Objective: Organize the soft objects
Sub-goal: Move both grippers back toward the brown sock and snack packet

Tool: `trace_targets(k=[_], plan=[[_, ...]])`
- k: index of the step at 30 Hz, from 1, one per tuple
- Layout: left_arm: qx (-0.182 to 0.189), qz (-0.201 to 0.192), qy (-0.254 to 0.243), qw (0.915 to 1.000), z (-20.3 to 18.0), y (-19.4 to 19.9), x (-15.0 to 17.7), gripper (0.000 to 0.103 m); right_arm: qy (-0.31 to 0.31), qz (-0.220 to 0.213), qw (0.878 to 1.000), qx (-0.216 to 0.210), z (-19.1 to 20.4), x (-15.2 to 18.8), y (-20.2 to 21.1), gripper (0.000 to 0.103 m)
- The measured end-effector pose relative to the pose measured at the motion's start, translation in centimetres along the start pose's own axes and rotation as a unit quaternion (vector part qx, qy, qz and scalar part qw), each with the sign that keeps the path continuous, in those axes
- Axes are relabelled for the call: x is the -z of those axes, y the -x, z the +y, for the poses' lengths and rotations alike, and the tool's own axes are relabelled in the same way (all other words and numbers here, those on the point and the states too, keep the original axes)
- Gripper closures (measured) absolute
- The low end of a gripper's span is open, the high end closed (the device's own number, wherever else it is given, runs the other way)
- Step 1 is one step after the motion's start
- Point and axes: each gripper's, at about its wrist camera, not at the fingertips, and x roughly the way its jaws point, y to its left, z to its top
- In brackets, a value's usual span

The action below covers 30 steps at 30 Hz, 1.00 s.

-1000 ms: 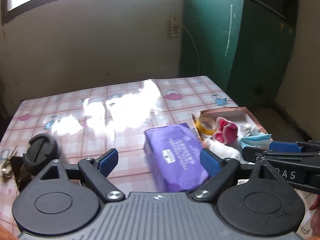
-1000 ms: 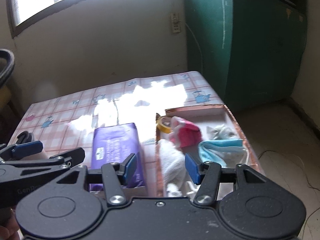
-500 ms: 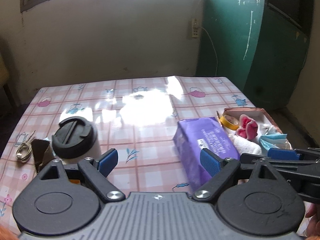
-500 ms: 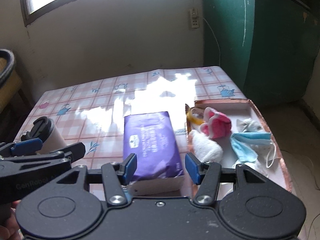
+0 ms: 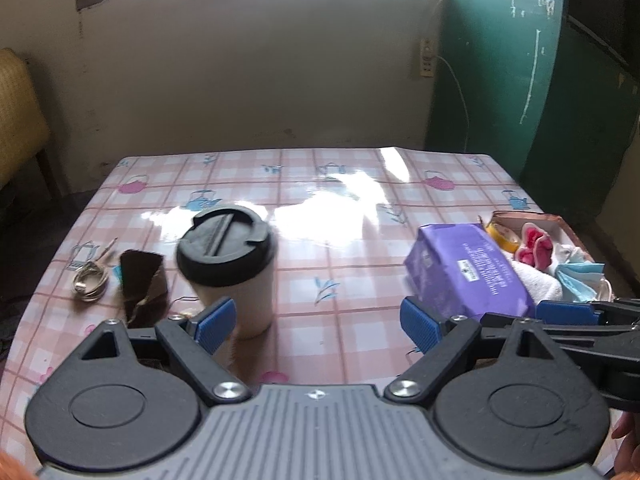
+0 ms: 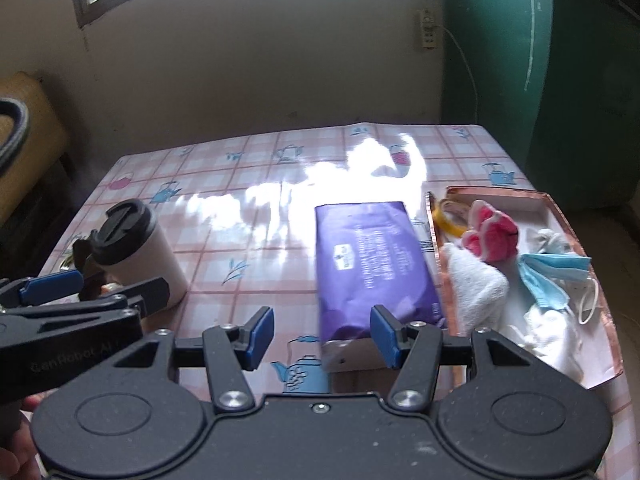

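Note:
A purple tissue pack lies on the checked tablecloth, beside an open cardboard box. The box holds a pink cloth, a white towel, a blue face mask and a yellow tape roll. My right gripper hovers open over the pack's near end, with nothing gripped. My left gripper is open wide above bare tablecloth, between a lidded white cup and the purple pack. Each gripper shows in the other's view: the right gripper and the left gripper.
A brown folded piece and a coiled metal item lie left of the cup. The table ends at a wall behind and drops off on the right by a green door. A chair stands at the far left.
Both grippers have swung left across the table. The cup has come toward the middle of the left view, and the box and pack have shifted right. Neither opening has changed.

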Motion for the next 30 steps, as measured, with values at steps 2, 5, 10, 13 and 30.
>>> trace_targets(k=[2,5,10,13,30], plan=[[-0.004,0.000,0.003,1.0000,0.7,0.2,0.1,0.011,0.004,0.001,1.000,-0.004,0.8,0.1,0.0,0.038],[-0.008,-0.002,0.008,0.9999,1.6,0.6,0.2,0.011,0.012,0.002,1.000,-0.009,1.7,0.2,-0.2,0.038],[-0.018,-0.001,0.014,0.9997,3.1,1.1,0.8,0.011,0.020,0.007,1.000,-0.020,3.3,0.6,-0.6,0.038],[-0.026,0.000,0.022,0.9994,4.1,1.2,1.1,0.011,0.027,0.010,0.999,-0.026,4.5,0.7,-1.0,0.038],[-0.051,0.008,0.060,0.9968,9.4,1.9,2.4,0.011,0.061,0.023,0.997,-0.052,9.7,1.4,-2.5,0.038]])
